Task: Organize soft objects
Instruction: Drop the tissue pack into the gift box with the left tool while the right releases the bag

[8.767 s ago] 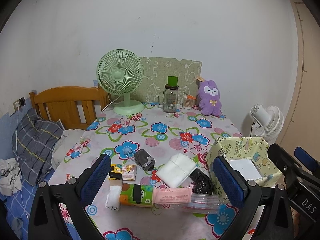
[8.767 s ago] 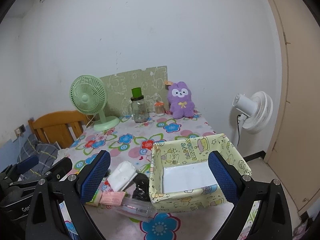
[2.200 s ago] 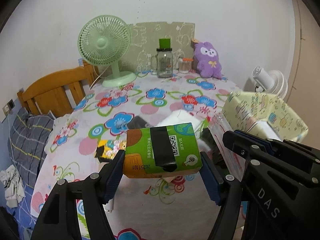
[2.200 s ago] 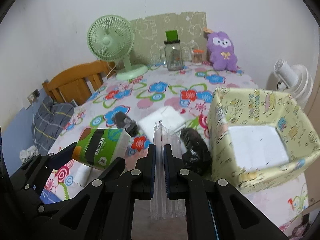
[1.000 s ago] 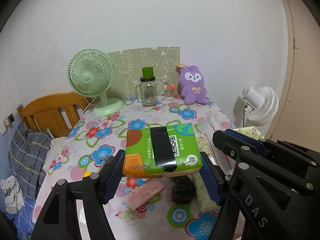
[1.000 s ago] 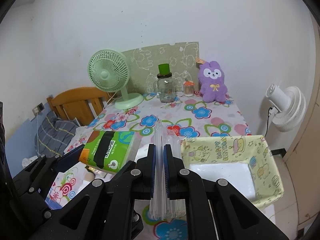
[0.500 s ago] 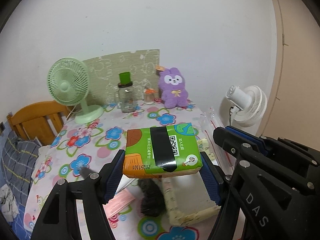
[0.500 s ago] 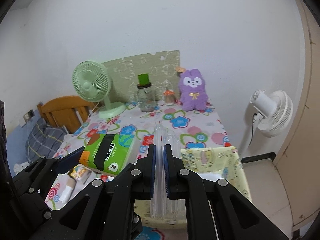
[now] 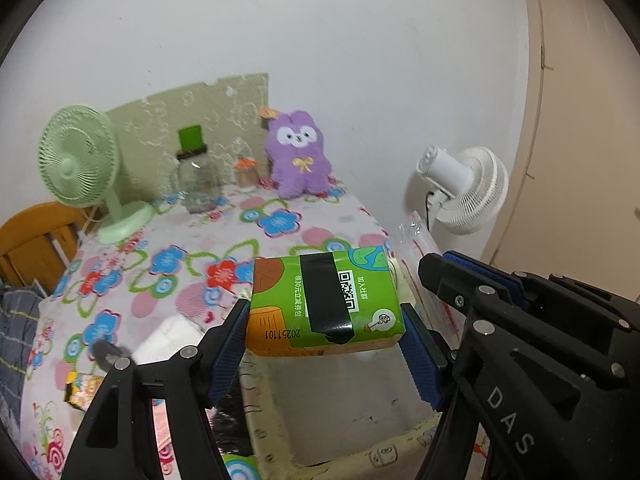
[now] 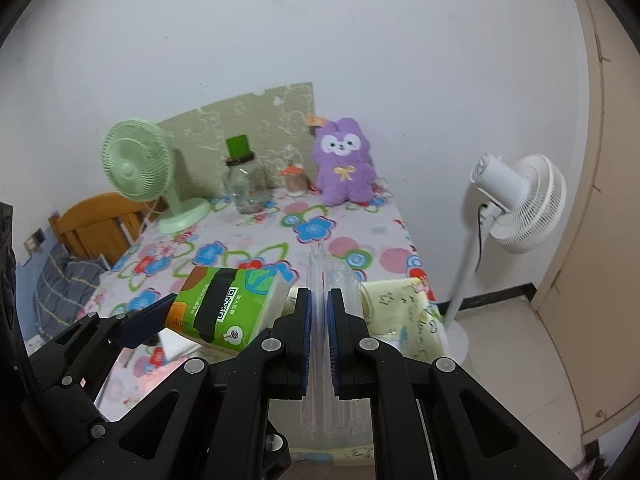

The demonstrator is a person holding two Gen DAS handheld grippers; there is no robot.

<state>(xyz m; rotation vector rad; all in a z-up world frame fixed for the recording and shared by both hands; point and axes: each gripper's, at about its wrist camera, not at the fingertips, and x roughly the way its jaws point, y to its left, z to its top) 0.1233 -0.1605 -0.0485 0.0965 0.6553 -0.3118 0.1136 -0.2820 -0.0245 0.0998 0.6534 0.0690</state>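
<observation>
My left gripper (image 9: 324, 320) is shut on a green tissue pack (image 9: 324, 300), held in the air over the yellow cartoon-print box (image 9: 344, 400). The same tissue pack (image 10: 228, 308) shows at the left of the right wrist view. My right gripper (image 10: 319, 312) is shut on a clear plastic packet (image 10: 320, 276), also above the box (image 10: 404, 312). On the floral table lie a white folded cloth (image 9: 168, 340), a dark grey soft item (image 9: 108, 354) and a pink packet (image 9: 160, 424). A black soft item (image 9: 232, 420) sits against the box's left wall.
A green fan (image 9: 80, 168), a glass jar with a green lid (image 9: 196, 176), a small orange-lidded jar (image 9: 246, 172) and a purple plush (image 9: 300, 156) stand along the table's back. A white floor fan (image 10: 516, 200) stands to the right, a wooden chair (image 10: 96, 224) to the left.
Both grippers, still holding the tissue pack and the clear packet, have swung rightward and a little lower, from over the table's middle to above the yellow box.
</observation>
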